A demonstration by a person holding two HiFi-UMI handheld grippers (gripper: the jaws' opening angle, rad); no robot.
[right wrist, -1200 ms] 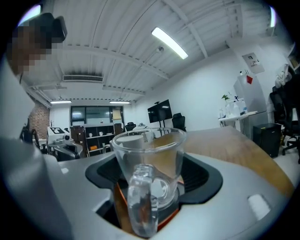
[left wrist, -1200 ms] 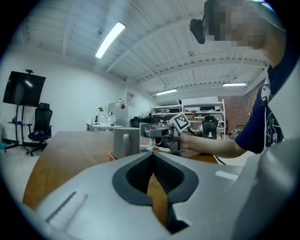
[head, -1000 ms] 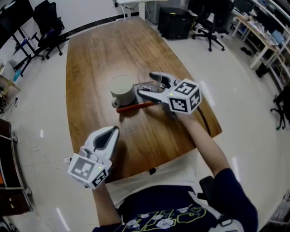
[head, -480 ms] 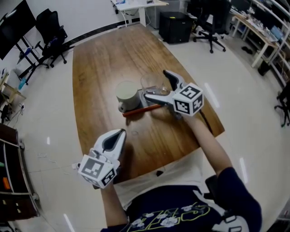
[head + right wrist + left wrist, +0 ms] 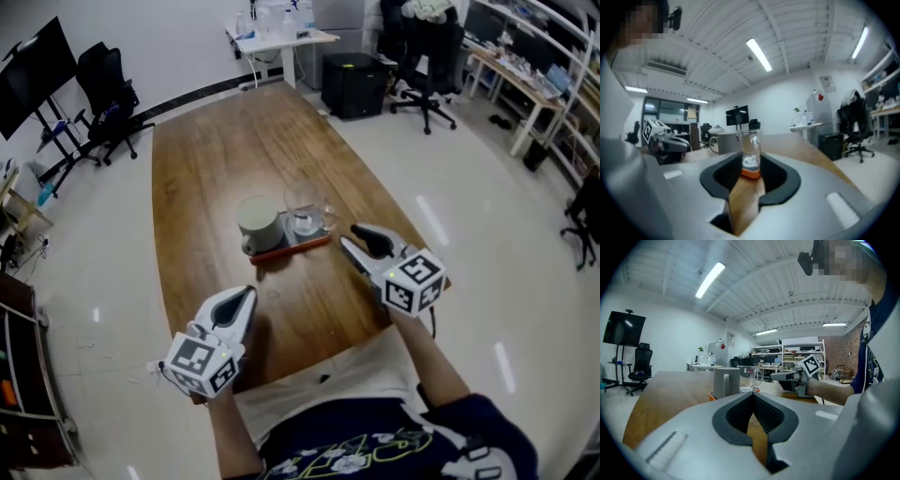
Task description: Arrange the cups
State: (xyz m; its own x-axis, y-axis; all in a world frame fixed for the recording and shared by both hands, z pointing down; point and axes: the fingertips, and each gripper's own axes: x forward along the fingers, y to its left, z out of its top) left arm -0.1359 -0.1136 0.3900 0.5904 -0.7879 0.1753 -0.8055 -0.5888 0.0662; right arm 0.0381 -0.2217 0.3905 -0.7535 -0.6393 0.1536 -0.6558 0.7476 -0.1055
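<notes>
— So, where are the cups kept?

— Both are set on the tray [image 5: 298, 247], near the middle of the table [image 5: 206, 159]. The white cup [image 5: 258, 222] is placed on the tray's left part, and the glass cup [image 5: 304, 208] on its right part. They are stood upright, just beside each other.

— Is either cup held?

— No. Neither cup is touched by a gripper.

— How is the left gripper [image 5: 246, 295] held?

— It is kept low over the near edge of the table, well apart from the tray. Its jaws are pressed tight together, and nothing is pinched between them.

— And the right gripper [image 5: 352, 238]?

— It is held over the table's near right part, close to the tray but not touching it. It is pointed toward the glass cup. Its jaws are being closed, yet a small gap is left between them. Only bare table wood is seen in that gap, and the glass cup is seen farther off, in line with it. Nothing is gripped.

— What can be said about the glass cup?

— It can be seen through, and its handle is turned toward the right gripper's side.
</notes>
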